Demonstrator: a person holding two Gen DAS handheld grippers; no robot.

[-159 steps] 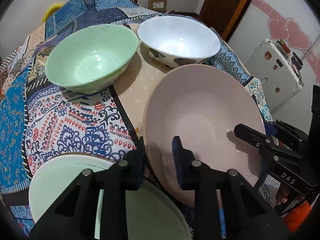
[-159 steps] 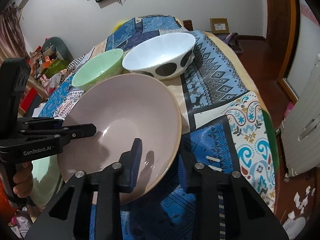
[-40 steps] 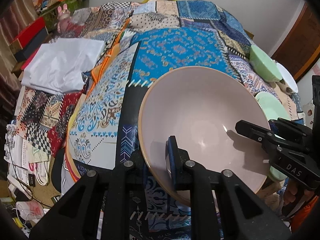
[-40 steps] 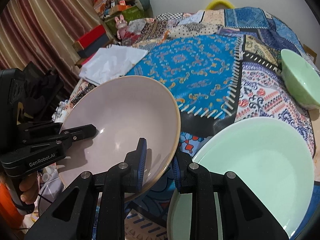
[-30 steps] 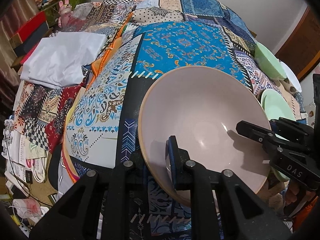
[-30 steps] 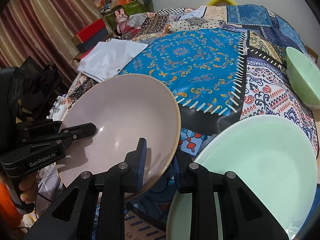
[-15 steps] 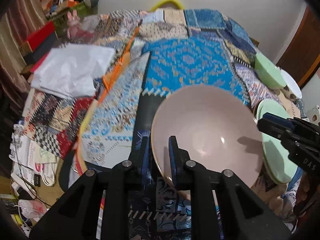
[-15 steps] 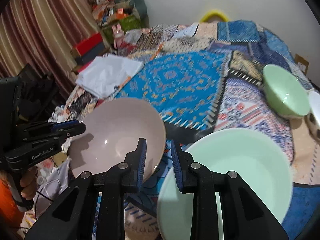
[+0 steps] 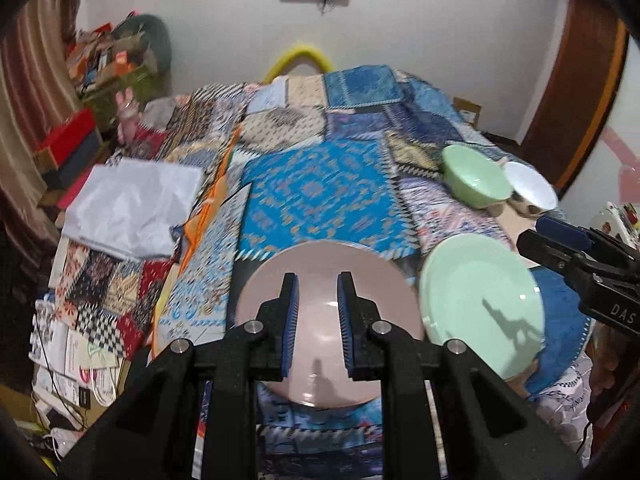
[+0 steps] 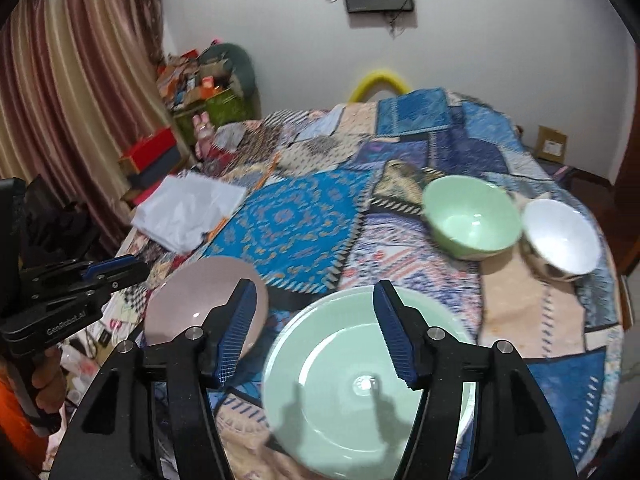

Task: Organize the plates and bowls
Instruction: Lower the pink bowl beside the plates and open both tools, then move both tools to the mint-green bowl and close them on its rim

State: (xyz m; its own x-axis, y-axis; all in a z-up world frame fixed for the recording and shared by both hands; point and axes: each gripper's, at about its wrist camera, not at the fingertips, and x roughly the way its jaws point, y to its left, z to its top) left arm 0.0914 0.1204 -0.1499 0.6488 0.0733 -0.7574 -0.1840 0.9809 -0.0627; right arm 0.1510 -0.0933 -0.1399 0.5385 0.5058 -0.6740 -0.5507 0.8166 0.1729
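A pink plate [image 9: 396, 300] [image 10: 184, 308] lies flat on the patchwork cloth, just left of a pale green plate [image 9: 480, 304] [image 10: 360, 392]. My left gripper [image 9: 317, 292] [image 10: 128, 270] hangs above the pink plate, shut, with nothing between its pads. The right gripper [image 10: 316, 332] [image 9: 540, 236] hovers over the green plate with its jaws opening and nothing between them. Farther back on the right a green bowl [image 9: 476, 182] [image 10: 472, 216] and a white bowl [image 9: 530, 190] [image 10: 560, 236] stand side by side.
A crumpled white sheet [image 9: 132, 208] [image 10: 188, 208] lies on the table's left part. Boxes and clutter [image 10: 192, 80] stand by the curtain at the back left. Papers [image 9: 72, 344] lie on the floor under the table's left edge.
The pink plate, held by both grippers, was let go and now lies on the cloth. Both grippers have risen and drawn back. The right jaws have spread wide.
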